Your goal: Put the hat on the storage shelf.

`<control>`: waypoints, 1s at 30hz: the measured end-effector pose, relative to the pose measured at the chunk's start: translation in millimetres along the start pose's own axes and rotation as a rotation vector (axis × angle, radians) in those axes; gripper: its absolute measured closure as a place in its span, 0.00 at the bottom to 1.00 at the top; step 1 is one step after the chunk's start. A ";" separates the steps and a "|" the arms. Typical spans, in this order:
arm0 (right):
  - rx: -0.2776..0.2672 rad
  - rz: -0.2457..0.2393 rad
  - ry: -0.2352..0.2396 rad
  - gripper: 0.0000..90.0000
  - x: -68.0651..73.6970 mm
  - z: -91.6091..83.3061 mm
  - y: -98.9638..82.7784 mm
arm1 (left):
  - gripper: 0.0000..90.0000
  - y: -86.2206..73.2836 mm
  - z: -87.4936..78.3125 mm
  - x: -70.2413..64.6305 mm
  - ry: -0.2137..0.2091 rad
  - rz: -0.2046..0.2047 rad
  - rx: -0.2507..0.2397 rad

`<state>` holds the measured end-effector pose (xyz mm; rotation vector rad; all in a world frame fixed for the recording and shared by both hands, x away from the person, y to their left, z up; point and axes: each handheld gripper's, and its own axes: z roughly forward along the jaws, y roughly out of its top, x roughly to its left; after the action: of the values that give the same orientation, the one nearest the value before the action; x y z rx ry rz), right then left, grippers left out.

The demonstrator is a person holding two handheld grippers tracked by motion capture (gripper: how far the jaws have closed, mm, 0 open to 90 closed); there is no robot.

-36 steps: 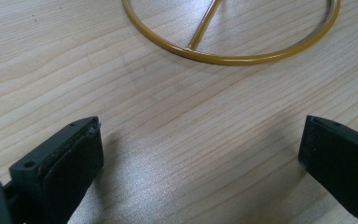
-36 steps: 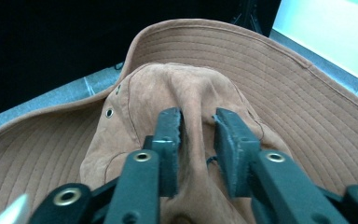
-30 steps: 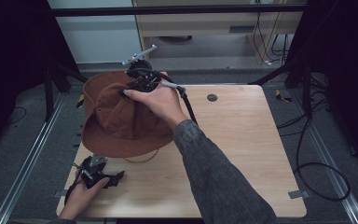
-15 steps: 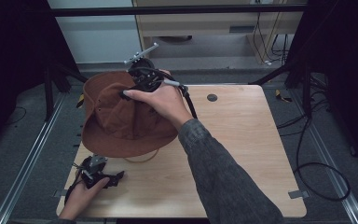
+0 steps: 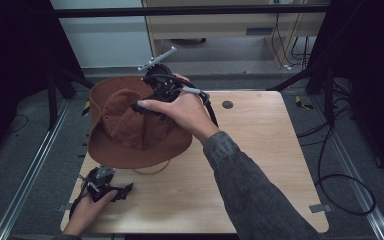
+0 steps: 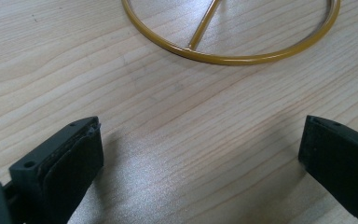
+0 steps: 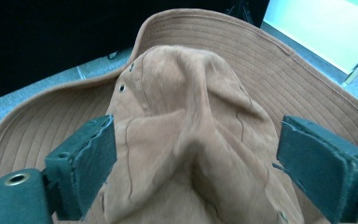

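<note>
Change since earlier: right hand (image 5: 182, 111) and right gripper (image 5: 142, 106) shifted slightly toward the table's far edge over the hat; left side unchanged.
Hat (image 5: 130, 125): brown, wide-brimmed, lying crown-up on the far-left part of the wooden table (image 5: 260, 165); brim overhanging the left and far edges; crown creased and pushed in, as seen in the right gripper view (image 7: 191, 140).
Right gripper: held above the crown, jaws spread wide on either side of it, nothing clamped; left pad just beside the crown's side, contact not certain; grey plate sticking up past the table's far edge.
Left gripper (image 5: 122, 190): low at the near-left corner, held by the left hand (image 5: 87, 210), close to the near edge; jaws wide apart over bare wood in the left gripper view (image 6: 200, 172), gripping nothing.
Yellow ring (image 6: 233, 51): thin loop with a straight strand running off it, lying flat on the wood ahead of the left gripper; in the high view a thin loop peeks from under the hat's near brim (image 5: 152, 171).
Open room: whole right half of the table bare apart from a small dark round spot (image 5: 227, 104) near the far edge; near-centre crossed by the grey sleeve (image 5: 260, 195).
Edges: metal rails along the floor on both sides; cables (image 5: 340, 165) on the floor to the right.
</note>
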<state>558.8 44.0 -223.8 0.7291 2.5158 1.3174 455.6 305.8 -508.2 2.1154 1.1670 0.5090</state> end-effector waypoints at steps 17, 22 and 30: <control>-0.044 0.034 -0.074 0.08 -24.5 -75.6 -53.5 | 0.00 0.0 0.5 -0.1 0.002 0.000 -0.004; -0.056 0.063 -0.100 0.09 -34.5 -100.1 -83.5 | 0.00 -0.1 0.5 -0.2 0.002 0.000 -0.005; -0.065 0.120 -0.181 0.12 -53.6 -118.2 -132.5 | 0.00 0.0 0.2 0.1 0.003 0.005 0.000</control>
<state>513.9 -131.0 -265.6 0.9522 2.3091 1.3001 455.7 305.8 -508.4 2.1186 1.1631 0.5143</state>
